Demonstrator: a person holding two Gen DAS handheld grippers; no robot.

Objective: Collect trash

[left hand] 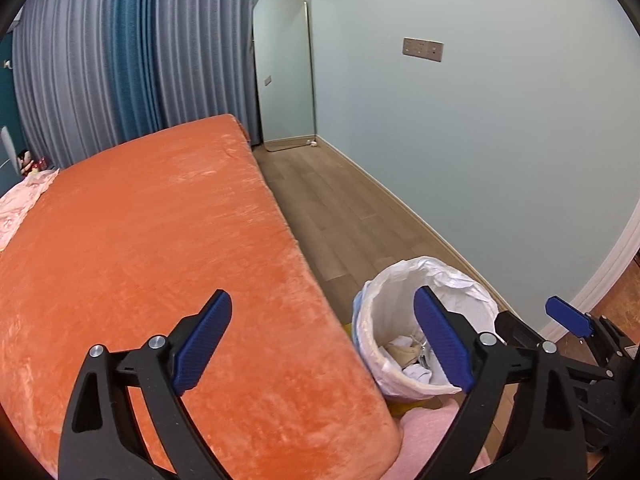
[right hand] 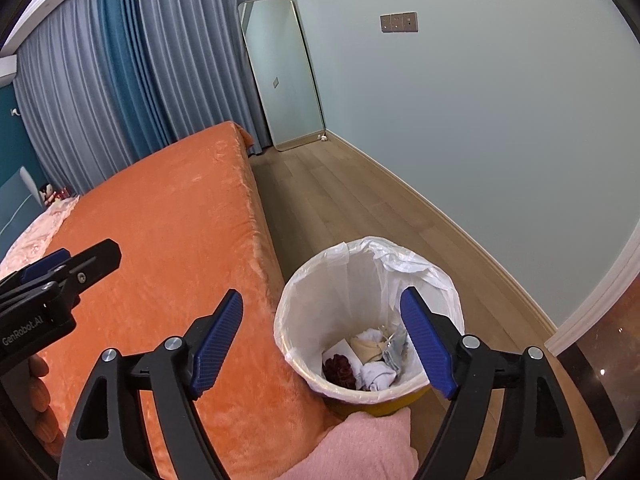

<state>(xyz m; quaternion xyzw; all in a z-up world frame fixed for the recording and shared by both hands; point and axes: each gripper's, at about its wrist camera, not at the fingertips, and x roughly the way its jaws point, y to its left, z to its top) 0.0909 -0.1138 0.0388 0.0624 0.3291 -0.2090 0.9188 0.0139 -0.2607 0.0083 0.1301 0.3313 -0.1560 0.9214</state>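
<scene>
Apparently mostly done: trash [right hand: 370, 354] was seen already in the lined bin [right hand: 360, 264] beside the bed [right hand: 160, 220]; nothing loose was spotted on bed or floor. Both the left hand-held gripper [left hand: 322, 344] and the right hand-held gripper [right hand: 322, 344] were spread wide, empty. Bin contents were shown clearly only by the right wrist view.

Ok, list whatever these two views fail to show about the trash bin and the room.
- Trash bin base: right wrist view, hidden by a pink cloth.
- Bin contents: left wrist view, partly blocked by the left hand-held gripper finger.
- Small white item by the mirror: both views, too small to identify.
- Things past the bed: cut off at the left edge.
</scene>
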